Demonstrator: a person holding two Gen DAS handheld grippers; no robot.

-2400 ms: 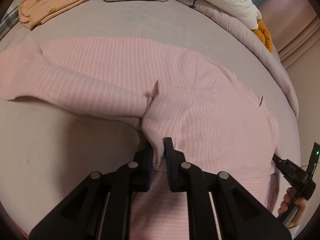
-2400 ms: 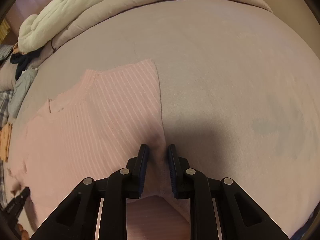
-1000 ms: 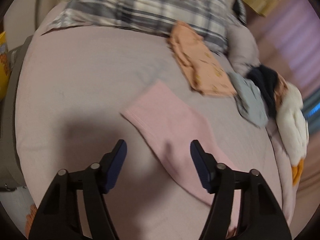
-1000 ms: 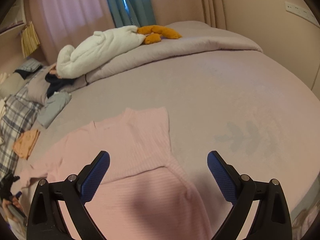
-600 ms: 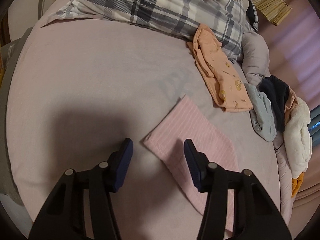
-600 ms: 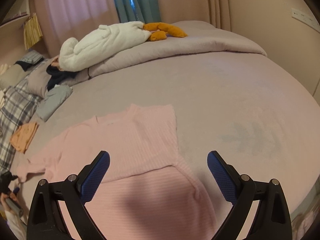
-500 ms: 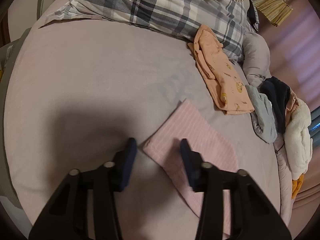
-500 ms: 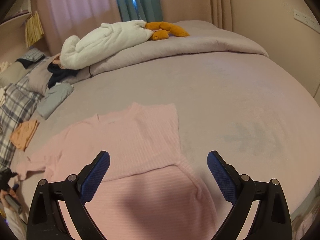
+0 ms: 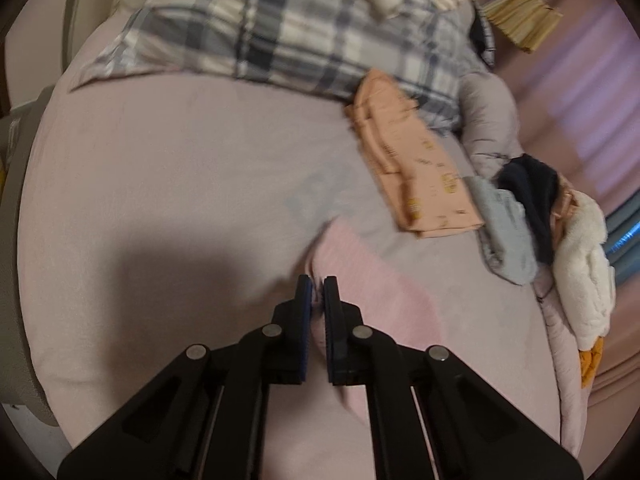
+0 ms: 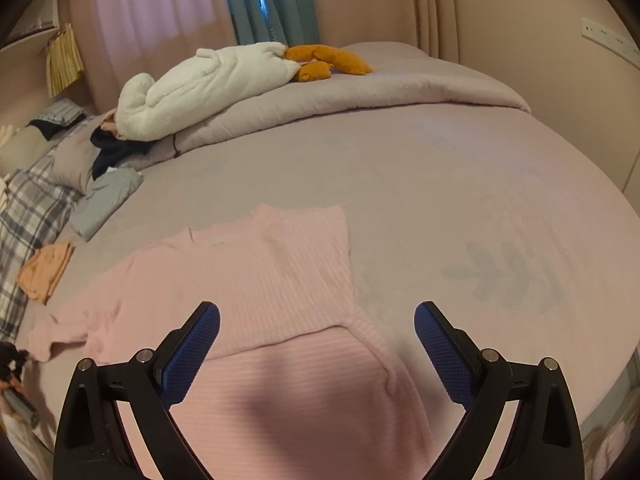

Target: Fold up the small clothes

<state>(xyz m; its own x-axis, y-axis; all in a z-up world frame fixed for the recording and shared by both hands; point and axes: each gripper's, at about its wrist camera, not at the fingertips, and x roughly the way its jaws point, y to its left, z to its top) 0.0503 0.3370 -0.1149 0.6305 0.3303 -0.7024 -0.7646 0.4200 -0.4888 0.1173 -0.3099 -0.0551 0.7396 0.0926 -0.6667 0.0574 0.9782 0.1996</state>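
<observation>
Pink ribbed cotton is what matters here: a small pale-pink striped top (image 10: 248,280) lies spread on the mauve bedsheet (image 10: 460,184), its body near the middle of the bed, one sleeve already folded across the chest and the other sleeve (image 9: 372,280) stretched out to the left. The left gripper (image 9: 318,292) has just been closing, and its blue-padded jaws now stand together on the cuff end of that outstretched sleeve, a small ridge of pink cloth pinched between them. The right gripper (image 10: 318,344) hovers over the near hem of the top with its jaws wide apart, nothing between them.

The step in hand looks like folding the free sleeve inward. To do it well, the cuff should be lifted only enough to clear the sheet, then carried straight across toward the chest so the crease falls at the shoulder seam. Pulling hard would likely drag the whole light garment sideways, so the open right gripper could press down on the body to anchor it.

Far off to the left, a folded orange printed garment (image 9: 416,176) and a folded grey garment (image 9: 504,236) lie beside a plaid pillow (image 9: 300,28), well clear of the work.
</observation>
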